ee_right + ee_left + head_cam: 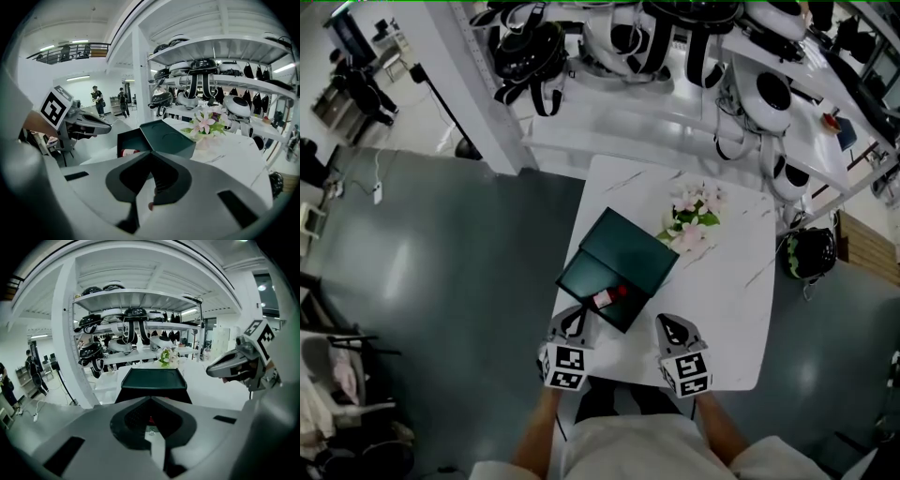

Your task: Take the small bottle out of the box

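An open dark green box (pixel 591 281) lies on the white table (pixel 722 309), its lid (pixel 630 248) leaning back behind it. Inside lies the small bottle (pixel 609 297) with a red cap, also seen as a red and white bottle (pixel 127 152) in the right gripper view. My left gripper (pixel 575 315) hovers at the box's near edge, jaws shut and empty (pixel 151 399). My right gripper (pixel 672 324) hangs just right of the box, its jaws closed together with nothing in them (pixel 152 153). Each gripper sees the other beside it.
A bunch of pink and white flowers (pixel 694 220) stands behind the box on the right. White shelves with helmets (pixel 628 37) rise beyond the table. Grey floor lies on the left, and a dark helmet (pixel 811 253) sits by the table's right edge.
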